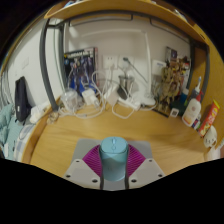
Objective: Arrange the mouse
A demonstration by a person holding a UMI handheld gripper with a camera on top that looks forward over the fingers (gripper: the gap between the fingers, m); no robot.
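Showing the tongs (pixel 113 172) above a light wooden table (pixel 70 135), with magenta pads (pixel 96 160) on the inner faces of grey fingers. A pale blue cylindrical object (pixel 113 158) stands upright between the fingers; contact on either side cannot be told. No mouse can be made out. Beyond, white cables and adapters (pixel 100 95) lie against the wall, and bottles and small containers (pixel 198 110) stand to one side.
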